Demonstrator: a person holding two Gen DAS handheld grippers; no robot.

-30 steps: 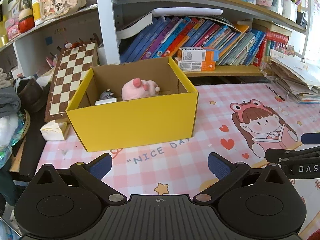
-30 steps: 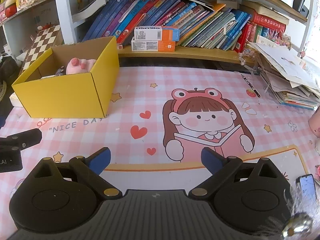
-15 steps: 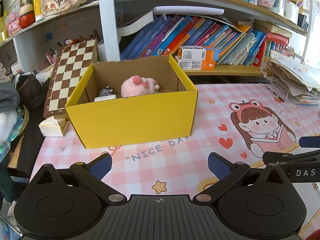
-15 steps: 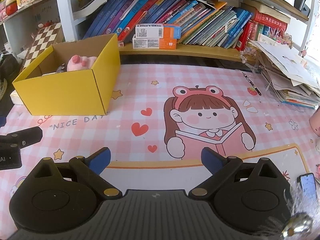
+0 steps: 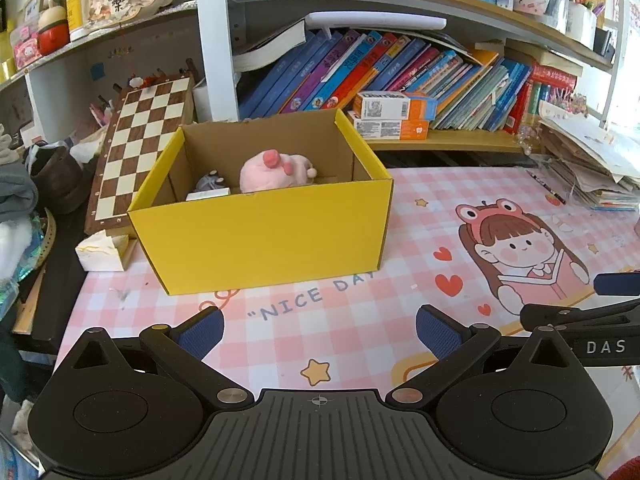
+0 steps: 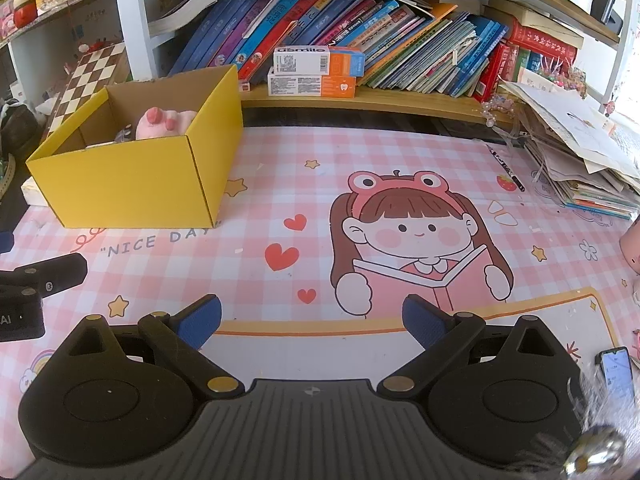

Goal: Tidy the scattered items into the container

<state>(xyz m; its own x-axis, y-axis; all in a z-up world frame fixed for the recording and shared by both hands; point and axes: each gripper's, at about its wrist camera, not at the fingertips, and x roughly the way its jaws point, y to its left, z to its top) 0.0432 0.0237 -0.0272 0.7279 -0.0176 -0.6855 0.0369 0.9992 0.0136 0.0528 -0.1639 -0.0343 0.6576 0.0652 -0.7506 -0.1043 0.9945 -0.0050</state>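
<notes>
One pink checked desk mat (image 6: 280,168) printed with a cartoon girl and the words "NICE DAY" covers the whole work surface below me, and behind it runs one wooden shelf (image 6: 400,102) packed with a long row of leaning books (image 6: 360,28). On the mat's far left corner stands one yellow cardboard box (image 5: 264,236), open at the top, its front wall facing my left gripper and well apart from both of my tools. Inside it I count three things: one pink plush toy (image 5: 276,172) lying against the back, one small grey object (image 5: 210,181) to its left that is too small to tell, and one flat white piece (image 5: 208,193) just in front of that. One chessboard (image 5: 136,148) leans behind the box on its left side, and one pale tissue pack (image 5: 100,252) sits at the box's left foot. A single heap of papers and booklets (image 6: 580,152) is stacked at the mat's right edge, with one black pen (image 6: 506,167) lying beside it. Two orange-and-white toothpaste cartons (image 6: 318,72) are stacked on the shelf. One phone (image 6: 618,374) with a lit screen lies at my lower right. My left gripper (image 5: 318,334) hangs over the mat in front of the box with its jaws spread wide, the two blue pads (image 5: 200,334) far apart and nothing between them. My right gripper (image 6: 312,326) hovers over the mat's lower border, likewise spread wide and empty, touching nothing.
</notes>
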